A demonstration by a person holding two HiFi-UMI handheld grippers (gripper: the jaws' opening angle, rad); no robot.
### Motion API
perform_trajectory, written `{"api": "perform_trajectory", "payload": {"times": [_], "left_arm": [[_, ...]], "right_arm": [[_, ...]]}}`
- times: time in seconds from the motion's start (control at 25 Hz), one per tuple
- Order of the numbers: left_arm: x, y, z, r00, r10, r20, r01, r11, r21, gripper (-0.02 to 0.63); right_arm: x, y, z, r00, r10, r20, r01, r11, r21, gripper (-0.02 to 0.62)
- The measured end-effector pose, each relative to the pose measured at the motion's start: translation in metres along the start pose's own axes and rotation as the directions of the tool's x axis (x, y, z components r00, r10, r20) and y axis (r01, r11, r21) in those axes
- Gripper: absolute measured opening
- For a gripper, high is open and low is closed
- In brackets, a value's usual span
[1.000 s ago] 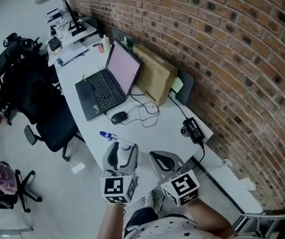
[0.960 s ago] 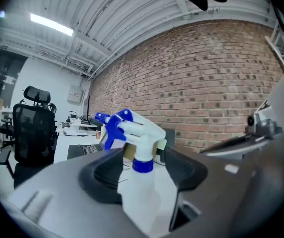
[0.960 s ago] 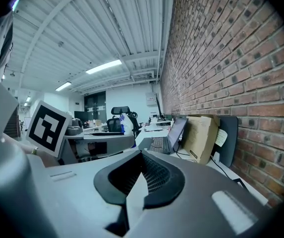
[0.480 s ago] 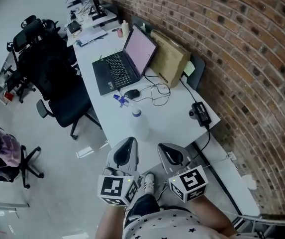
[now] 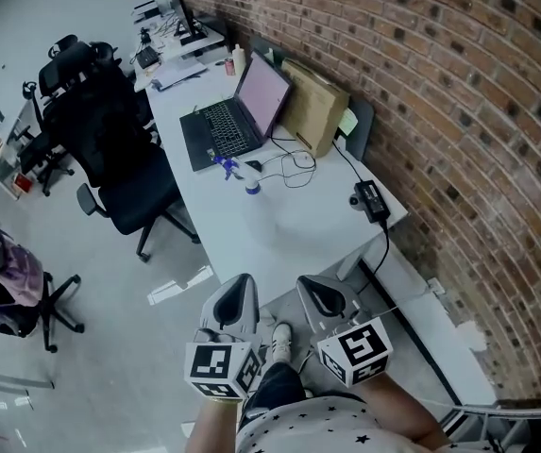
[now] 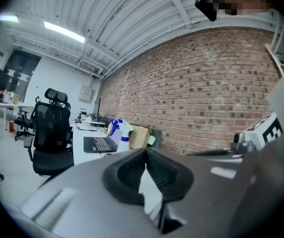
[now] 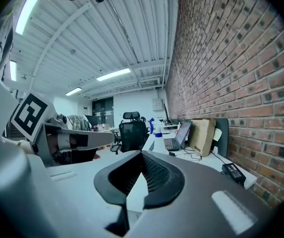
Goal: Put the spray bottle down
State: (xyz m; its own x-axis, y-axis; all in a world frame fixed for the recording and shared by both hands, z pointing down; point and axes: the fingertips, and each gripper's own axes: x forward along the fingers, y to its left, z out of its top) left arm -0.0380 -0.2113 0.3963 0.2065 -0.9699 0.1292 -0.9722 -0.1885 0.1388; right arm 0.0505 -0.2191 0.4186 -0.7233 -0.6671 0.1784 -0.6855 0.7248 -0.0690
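Observation:
The spray bottle (image 5: 249,183), white with a blue trigger head, stands upright on the white table (image 5: 289,239) beside the laptop (image 5: 221,126). It also shows far ahead in the left gripper view as the spray bottle (image 6: 120,131) and in the right gripper view as the spray bottle (image 7: 157,128). My left gripper (image 5: 235,293) is off the table's near end, over the floor, its jaws closing and meeting at the tips with nothing between them. My right gripper (image 5: 319,296) hangs beside it, shut and empty. Both are well clear of the bottle.
A brown cardboard package (image 5: 315,108) leans on the brick wall (image 5: 440,111) behind the laptop. A mouse (image 5: 254,165) with its cable and a black power adapter (image 5: 370,200) lie on the table. A black office chair (image 5: 109,149) stands left of it.
Both grippers have drawn back from the table toward the person. The left gripper, open right behind the bottle before, has shut. The bottle stays standing on the table.

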Motion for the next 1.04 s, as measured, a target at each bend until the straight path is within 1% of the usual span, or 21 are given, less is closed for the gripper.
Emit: {"api": "perform_trajectory", "payload": {"times": [0.32,0.6,0.8,1.04], "left_arm": [[-0.027,-0.015,-0.001,1.000,-0.010,0.010,0.010,1.000,-0.008,0.008],[-0.048,-0.019,-0.006,1.000,-0.012,0.005,0.012,1.000,-0.018,0.008],[-0.061,-0.023,-0.006,1.000,-0.021,0.006,0.021,1.000,-0.003,0.008],[-0.073,-0.029,-0.008,1.000,-0.030,-0.008,0.030,0.999,-0.010,0.008]], "right_arm": [[-0.027,0.015,0.006,0.999,-0.015,0.029,0.016,0.999,-0.033,-0.003],[-0.041,0.032,0.002,1.000,-0.014,0.027,0.015,0.999,-0.036,-0.003],[-0.050,0.042,0.003,0.999,-0.021,0.031,0.022,0.999,-0.034,-0.003],[-0.063,0.053,0.005,0.999,-0.020,0.038,0.022,0.999,-0.034,-0.003]]}}
